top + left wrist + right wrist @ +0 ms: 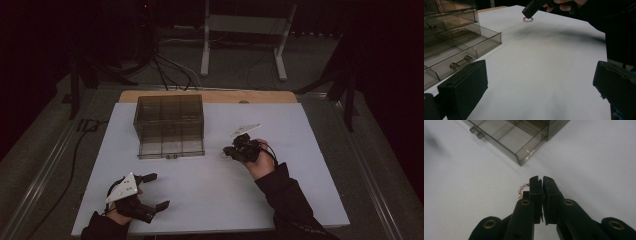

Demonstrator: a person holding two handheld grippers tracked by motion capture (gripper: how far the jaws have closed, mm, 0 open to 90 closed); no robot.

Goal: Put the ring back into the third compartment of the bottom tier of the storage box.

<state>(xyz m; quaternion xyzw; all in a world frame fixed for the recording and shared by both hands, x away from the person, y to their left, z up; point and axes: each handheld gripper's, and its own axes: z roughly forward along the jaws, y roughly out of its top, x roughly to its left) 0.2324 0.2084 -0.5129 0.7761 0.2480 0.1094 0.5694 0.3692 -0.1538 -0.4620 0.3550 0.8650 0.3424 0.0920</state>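
pinching shut, the right gripper [542,182] has its jaws closed on a pink beaded bracelet [521,190] against the white table [599,157], so the pickup looks to be the step in hand. next it likely needs a lift and a carry to the open drawer [509,137] of the smoky acrylic drawer box [169,125], clearing the drawer's front wall. the left gripper [152,191] waits wide open and empty near the table's front edge, with bare room between.

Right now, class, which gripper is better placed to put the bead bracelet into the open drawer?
The right gripper: its jaws are shut on the bead bracelet, close to the open drawer. The left gripper is open, farther back.
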